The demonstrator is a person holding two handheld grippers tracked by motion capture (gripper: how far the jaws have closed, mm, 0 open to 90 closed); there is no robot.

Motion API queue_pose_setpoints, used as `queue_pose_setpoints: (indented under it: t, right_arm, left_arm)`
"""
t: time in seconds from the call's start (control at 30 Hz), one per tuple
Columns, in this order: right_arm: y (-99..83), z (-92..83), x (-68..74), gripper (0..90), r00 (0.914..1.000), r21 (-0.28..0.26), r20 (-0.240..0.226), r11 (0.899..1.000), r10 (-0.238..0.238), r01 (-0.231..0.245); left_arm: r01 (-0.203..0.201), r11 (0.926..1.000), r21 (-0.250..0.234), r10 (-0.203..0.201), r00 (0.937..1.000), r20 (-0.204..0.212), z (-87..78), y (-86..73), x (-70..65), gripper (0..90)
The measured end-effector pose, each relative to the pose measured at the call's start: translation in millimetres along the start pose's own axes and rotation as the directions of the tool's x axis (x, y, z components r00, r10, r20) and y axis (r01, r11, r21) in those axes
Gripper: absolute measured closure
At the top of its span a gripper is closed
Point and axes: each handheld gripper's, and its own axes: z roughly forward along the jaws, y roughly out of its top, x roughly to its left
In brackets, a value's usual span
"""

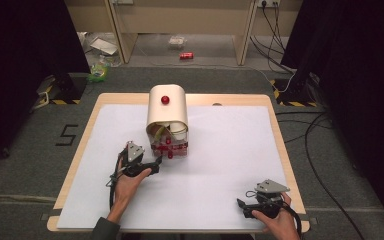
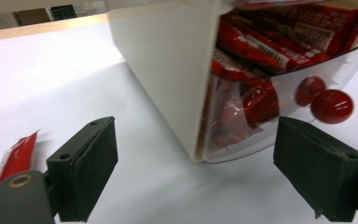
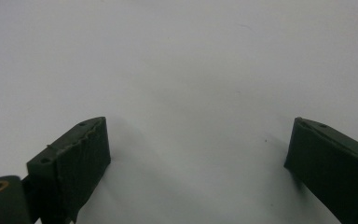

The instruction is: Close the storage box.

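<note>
Left gripper (image 2: 196,163) open; dispenser's (image 2: 168,70) top cut off.

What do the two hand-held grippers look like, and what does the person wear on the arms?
The left gripper and the right gripper are black, each with a grey three-cornered plate on top and a black cable trailing from it. The jaws end in flat, dark rectangular pads with small screw holes. A dark grey-green sleeve covers the left forearm; the right forearm appears bare.

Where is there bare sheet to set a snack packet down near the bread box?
Bare white sheet lies right of the bread box, up to the right claw, and along the left edge. Crowded at the box's mouth: red packets and the left claw.
</note>
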Motion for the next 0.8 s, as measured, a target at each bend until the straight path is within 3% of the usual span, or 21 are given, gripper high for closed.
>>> queue_pose_setpoints:
  t: [0.07, 0.33, 0.53, 0.8]
  right_arm:
    - [0.0, 0.0, -0.1, 6.4, 1.0, 0.0, 0.0, 1.0, 0.0, 0.0]
    - [0.0, 0.0, 0.0, 6.4, 1.0, 0.0, 0.0, 1.0, 0.0, 0.0]
    - [-0.1, 0.0, 0.1, 6.4, 1.0, 0.0, -0.001, 1.0, 0.0, 0.0]
    - [-0.2, 0.0, 0.1, 6.4, 1.0, -0.001, 0.0, 1.0, 0.0, 0.0]
  left_arm:
    - [0.016, 0.9999, 0.001, -0.016, 0.9999, 0.006, 1.2, -0.2, 2.1, 12.9]
    - [0.015, 0.9999, 0.007, -0.015, 0.9999, -0.002, 1.7, -0.5, 2.5, 11.5]
    - [-0.01, 0.9999, 0.001, 0.01, 0.9999, 0.007, -0.9, -0.4, -0.6, 18.7]
    - [-0.025, 0.9997, 0.008, 0.024, 0.9994, 0.024, -9.9, 0.6, -3.4, 17.7]
